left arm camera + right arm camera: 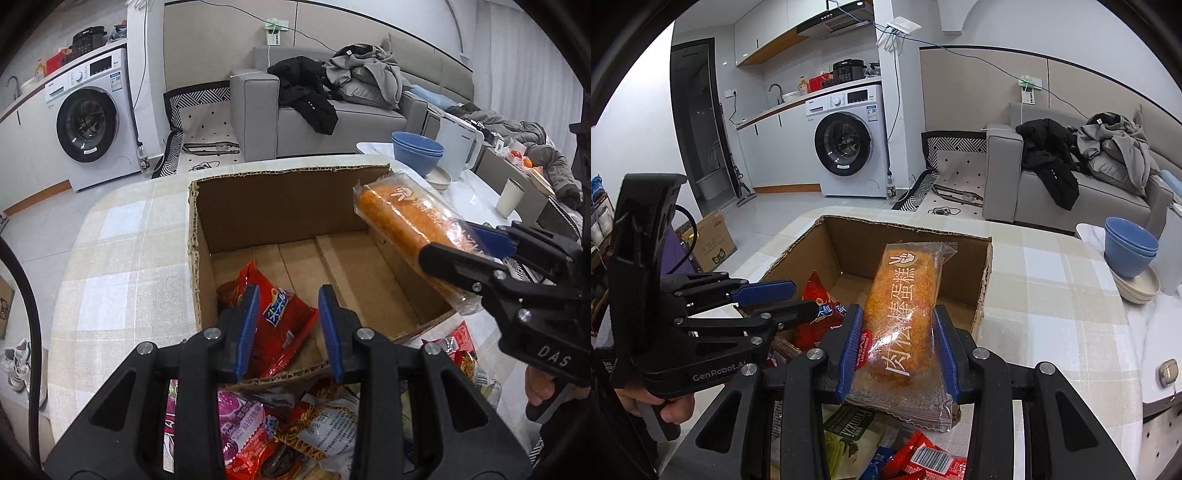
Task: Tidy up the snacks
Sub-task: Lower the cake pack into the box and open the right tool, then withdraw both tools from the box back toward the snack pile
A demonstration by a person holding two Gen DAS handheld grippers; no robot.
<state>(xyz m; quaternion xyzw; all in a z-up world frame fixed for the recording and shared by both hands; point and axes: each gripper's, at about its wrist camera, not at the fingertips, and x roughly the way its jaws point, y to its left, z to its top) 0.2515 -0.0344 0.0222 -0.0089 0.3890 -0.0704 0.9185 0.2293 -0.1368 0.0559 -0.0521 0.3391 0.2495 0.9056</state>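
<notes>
Holding a wrapped orange floss cake roll (905,317) between both blue pads, right gripper (899,347) closed on its lower half, roll tilted up and over the near right part of an open cardboard box (288,206). Seen from the left wrist, same roll (406,225) raised above the box's right wall, clear of the cardboard. Left gripper (290,332) parted moderately, nothing between its fingers, hovering over the box's near wall. Inside the box, one red snack bag (280,321) leaning in the near left corner, rest of the floor bare cardboard. On the checked surface (122,258) just before the box, a loose heap of snack packets (295,421): purple, red, and clear-wrapped ones, touching and overlapping. To the right of the box, stacked blue bowls (1130,247) on pale dishes, well apart from the roll. Beyond the surface, a washing machine (849,144) and a grey sofa (1071,184) piled with clothes. Nearest obstacles to the held roll: the box's ragged right wall below and the red bag to the left.
</notes>
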